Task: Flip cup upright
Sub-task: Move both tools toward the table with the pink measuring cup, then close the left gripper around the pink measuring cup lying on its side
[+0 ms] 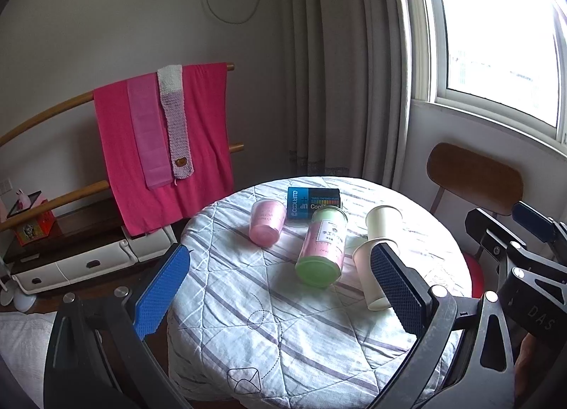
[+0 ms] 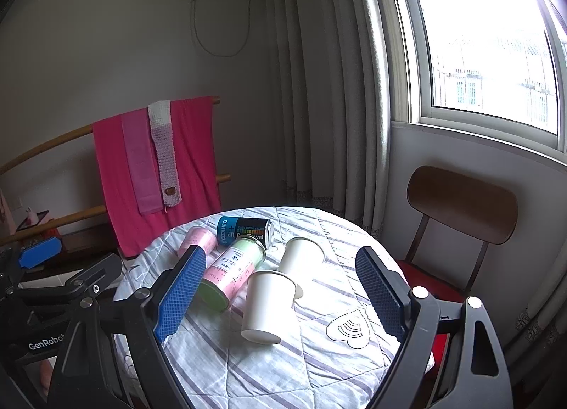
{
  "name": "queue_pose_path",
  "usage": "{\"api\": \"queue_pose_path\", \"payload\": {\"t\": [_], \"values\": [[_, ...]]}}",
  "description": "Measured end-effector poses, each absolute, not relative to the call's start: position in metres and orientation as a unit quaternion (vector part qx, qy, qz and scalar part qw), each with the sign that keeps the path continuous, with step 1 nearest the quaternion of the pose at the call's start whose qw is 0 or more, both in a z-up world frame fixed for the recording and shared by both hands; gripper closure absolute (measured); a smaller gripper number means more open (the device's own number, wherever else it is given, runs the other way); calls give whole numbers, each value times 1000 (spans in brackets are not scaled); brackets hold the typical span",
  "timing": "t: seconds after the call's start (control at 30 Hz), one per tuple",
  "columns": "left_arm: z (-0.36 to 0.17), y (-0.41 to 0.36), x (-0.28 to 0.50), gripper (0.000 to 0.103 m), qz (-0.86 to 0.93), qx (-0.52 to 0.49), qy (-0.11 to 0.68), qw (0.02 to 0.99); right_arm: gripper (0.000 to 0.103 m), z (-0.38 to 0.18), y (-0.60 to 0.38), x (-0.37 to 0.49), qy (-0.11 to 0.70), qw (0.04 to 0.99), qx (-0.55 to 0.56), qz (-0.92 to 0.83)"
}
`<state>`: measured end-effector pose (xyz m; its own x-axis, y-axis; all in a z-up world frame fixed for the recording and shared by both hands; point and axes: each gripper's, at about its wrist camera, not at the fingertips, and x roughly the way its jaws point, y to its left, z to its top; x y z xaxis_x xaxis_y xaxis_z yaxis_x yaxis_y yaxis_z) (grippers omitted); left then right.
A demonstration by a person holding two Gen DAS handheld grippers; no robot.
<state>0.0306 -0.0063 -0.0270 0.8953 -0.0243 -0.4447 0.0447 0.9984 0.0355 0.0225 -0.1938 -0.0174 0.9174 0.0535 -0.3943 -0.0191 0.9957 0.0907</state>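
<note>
White paper cup, near point(image 2: 267, 306): upside down on the round table, base uppermost and rim against the cloth, toward the near right part of the tabletop; also seen in the left wrist view point(image 1: 368, 276), partly behind a blue pad.
White paper cup, far point(image 2: 303, 260): just behind the near cup, touching or almost touching it; also inverted.
Left gripper point(image 1: 280, 299): jaws wide apart, nothing between the pads; held above the near edge of the table.
Right gripper point(image 2: 280, 297): jaws wide apart, framing the near cup from above; pads clear of the cup.
Table point(image 2: 319, 366): round, covered with a pale quilted cloth with purple stripes.
Jar point(image 2: 230, 272): pink and green, white label, lying on its side just left of the near cup.
Pink cup point(image 1: 266, 222): lying on its side, left of the jar.
Blue can point(image 2: 244, 230): lying on its side at the far part of the table.
Chair point(image 2: 460, 207): brown back, red seat, right of the table.
Pink towels point(image 1: 163, 143): draped on a wooden rack by the wall.
</note>
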Motion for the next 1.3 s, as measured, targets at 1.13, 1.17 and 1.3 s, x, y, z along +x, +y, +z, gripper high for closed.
{"api": "queue_pose_path", "payload": {"t": [1.13, 1.17, 1.3], "values": [[-67, 8, 113, 0, -46, 25, 322, 945, 15, -58, -216, 77, 267, 961, 72, 14], [-68, 8, 116, 0, -50, 24, 325, 944, 15, -59, -217, 78, 269, 960, 74, 13], [-68, 11, 129, 0, -65, 23, 336, 939, 15, -62, -221, 82, 275, 958, 79, 12]]}}
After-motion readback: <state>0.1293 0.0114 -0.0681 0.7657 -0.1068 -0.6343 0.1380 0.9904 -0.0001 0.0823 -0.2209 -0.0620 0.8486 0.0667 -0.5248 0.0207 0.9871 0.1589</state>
